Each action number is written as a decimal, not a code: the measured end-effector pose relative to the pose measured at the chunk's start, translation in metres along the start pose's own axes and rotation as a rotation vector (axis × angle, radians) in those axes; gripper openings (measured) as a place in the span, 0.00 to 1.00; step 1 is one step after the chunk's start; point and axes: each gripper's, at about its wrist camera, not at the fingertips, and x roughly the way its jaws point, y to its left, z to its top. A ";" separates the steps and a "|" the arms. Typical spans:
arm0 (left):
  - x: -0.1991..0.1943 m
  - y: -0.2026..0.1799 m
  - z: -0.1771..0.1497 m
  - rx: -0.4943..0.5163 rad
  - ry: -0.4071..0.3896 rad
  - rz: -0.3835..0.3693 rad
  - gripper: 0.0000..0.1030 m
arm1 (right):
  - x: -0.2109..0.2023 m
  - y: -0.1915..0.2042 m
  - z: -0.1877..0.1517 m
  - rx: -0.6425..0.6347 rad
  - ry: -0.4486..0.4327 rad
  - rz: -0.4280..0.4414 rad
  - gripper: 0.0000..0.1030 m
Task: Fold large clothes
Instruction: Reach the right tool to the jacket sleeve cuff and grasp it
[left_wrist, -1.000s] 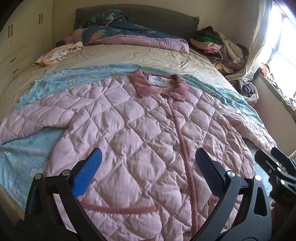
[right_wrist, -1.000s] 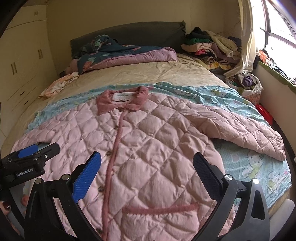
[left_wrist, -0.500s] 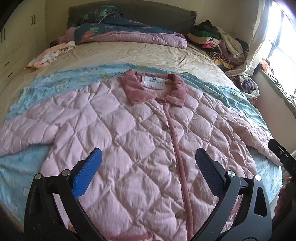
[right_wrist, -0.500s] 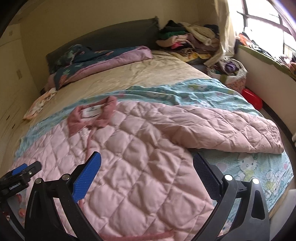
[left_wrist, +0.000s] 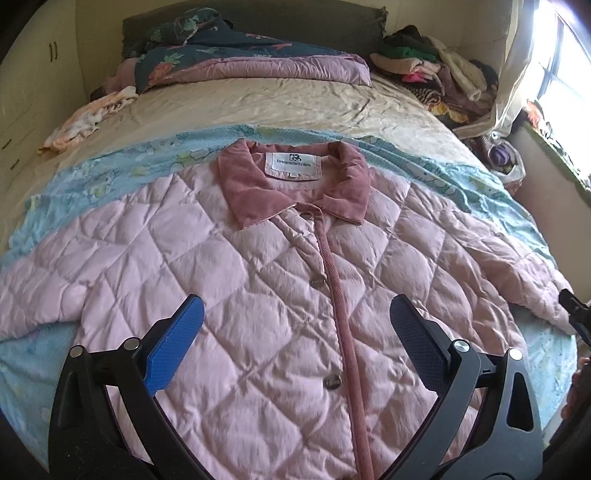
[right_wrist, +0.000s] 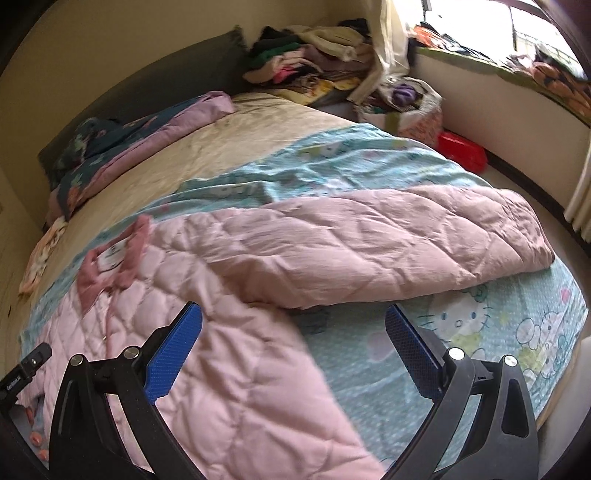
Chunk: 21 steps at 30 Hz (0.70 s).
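Pink quilted jacket (left_wrist: 258, 295) spread front-up, buttoned, on a light-blue cartoon-print sheet (right_wrist: 461, 332) across a bed (left_wrist: 277, 103). Folded floral duvet (left_wrist: 240, 62) at the dark headboard (left_wrist: 258, 18); heaped clothes (left_wrist: 424, 66) by the bright window (left_wrist: 561, 74). Left hand-held gripper (left_wrist: 295, 332) spread wide above the jacket front; right hand-held gripper (right_wrist: 295, 332) wide beside its sleeve (right_wrist: 369, 243), both empty.
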 end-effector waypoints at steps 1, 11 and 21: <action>0.004 -0.001 0.002 0.000 0.004 -0.004 0.92 | 0.003 -0.005 0.001 0.012 0.003 -0.011 0.96; 0.037 -0.012 0.019 -0.016 0.033 0.011 0.92 | 0.034 -0.080 0.016 0.178 0.030 -0.101 0.96; 0.061 -0.010 0.041 -0.017 0.007 -0.004 0.92 | 0.073 -0.170 0.027 0.463 0.053 -0.165 0.96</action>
